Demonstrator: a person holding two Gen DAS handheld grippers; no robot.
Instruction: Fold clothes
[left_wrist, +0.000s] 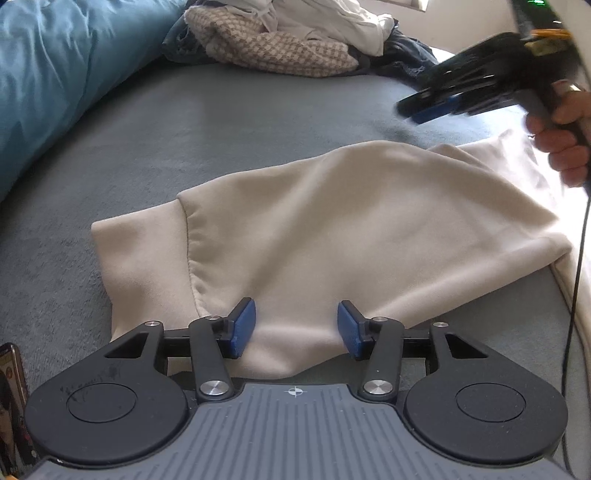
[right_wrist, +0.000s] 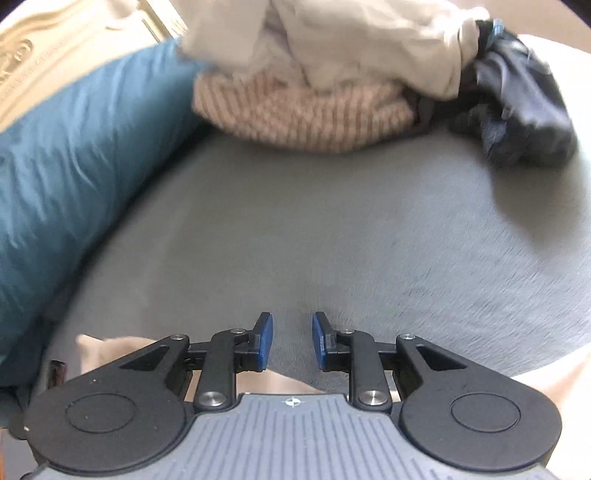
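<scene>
You are working on a cream, fleece-like sweatshirt (left_wrist: 314, 236) that is lying partly folded on the grey bed cover (left_wrist: 184, 140), toward the near edge of the bed, with a sleeve seam showing on its near-left side. Your left claw (left_wrist: 295, 328) is hovering over the garment's near hem with its blue pads spread wide and nothing between them. Your right claw (right_wrist: 291, 341) is hanging over bare bed cover, partly open and gripping nothing; the view there is blurred.

The fabric is looking soft, thick and limp, so it is likely to sag and drag instead of holding any shape. It should be light and not slippery. Judging by the layers, you are best pinching the doubled hem or the seam corner, taking all layers together. The heap of unfolded clothes (left_wrist: 288, 40) is waiting at the bed's far edge beside the blue quilt (left_wrist: 55, 92).
</scene>
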